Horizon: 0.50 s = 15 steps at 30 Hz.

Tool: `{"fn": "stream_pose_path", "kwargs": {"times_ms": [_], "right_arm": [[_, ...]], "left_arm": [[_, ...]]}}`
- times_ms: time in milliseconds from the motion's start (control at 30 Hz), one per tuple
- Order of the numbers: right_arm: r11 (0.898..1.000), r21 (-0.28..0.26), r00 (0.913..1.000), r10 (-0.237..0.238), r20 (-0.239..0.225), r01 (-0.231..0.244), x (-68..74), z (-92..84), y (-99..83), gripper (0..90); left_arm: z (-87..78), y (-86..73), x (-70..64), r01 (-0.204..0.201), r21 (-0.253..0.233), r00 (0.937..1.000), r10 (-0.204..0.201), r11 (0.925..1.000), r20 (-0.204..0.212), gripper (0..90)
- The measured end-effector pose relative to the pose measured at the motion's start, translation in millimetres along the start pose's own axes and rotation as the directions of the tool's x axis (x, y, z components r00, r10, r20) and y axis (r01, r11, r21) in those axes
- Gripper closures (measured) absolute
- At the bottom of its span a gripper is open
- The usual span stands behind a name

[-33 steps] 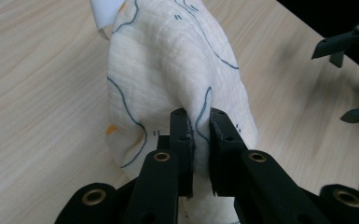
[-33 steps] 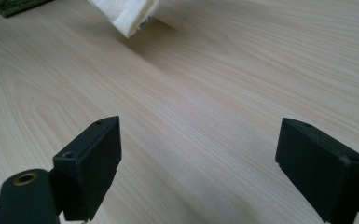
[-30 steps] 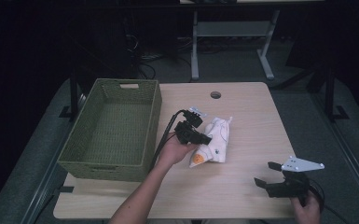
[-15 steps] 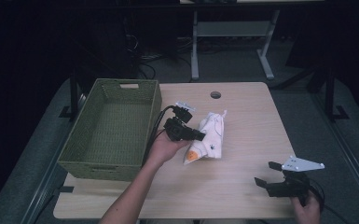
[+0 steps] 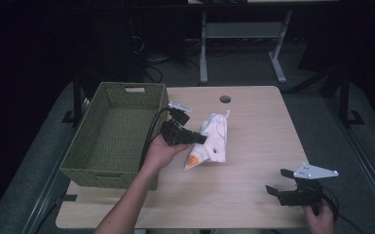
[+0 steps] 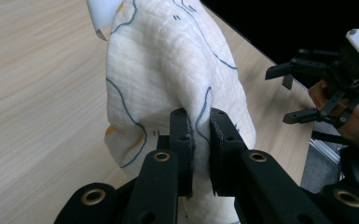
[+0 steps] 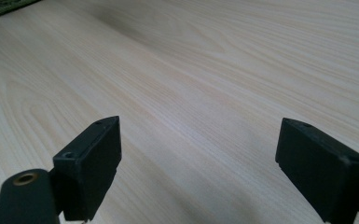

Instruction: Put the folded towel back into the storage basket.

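A green woven basket (image 5: 112, 134) sits on the left part of the wooden table (image 5: 253, 195). Just to the right of the basket is the left gripper (image 5: 202, 140), held in a hand (image 5: 161, 152). Its two black jaws are pinched tight on a fold of a white cloth (image 5: 213, 141) with thin blue lines and a bit of orange on it. In the left gripper view the cloth (image 6: 168, 79) bunches up from the jaws, and the fold is squeezed between the pads (image 6: 182, 135). The cloth is close to the right side of the basket, with its lower end down on the table. Far to the right of the basket, near the front corner of the table, is the right gripper (image 5: 278, 182). Its jaws are wide apart with only bare table (image 7: 205, 93) between them
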State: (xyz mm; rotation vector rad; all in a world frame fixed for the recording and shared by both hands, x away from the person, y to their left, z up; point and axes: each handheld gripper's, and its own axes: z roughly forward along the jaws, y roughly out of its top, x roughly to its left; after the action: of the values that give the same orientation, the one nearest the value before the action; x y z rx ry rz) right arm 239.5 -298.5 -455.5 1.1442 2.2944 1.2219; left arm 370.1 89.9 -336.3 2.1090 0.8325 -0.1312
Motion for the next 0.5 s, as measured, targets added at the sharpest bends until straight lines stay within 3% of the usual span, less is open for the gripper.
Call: {"fn": "stream_pose_path", "kwargs": {"times_ms": [500], "right_arm": [[1.000, 0.012, 0.9999, 0.010, 0.009, -0.010, -2.4, 2.2, -1.1, 13.7]], "left_arm": [[-31.8, -8.3, 8.1, 0.017, -0.048, 0.9997, -0.016, 0.9987, 0.019, 82.2]]}}
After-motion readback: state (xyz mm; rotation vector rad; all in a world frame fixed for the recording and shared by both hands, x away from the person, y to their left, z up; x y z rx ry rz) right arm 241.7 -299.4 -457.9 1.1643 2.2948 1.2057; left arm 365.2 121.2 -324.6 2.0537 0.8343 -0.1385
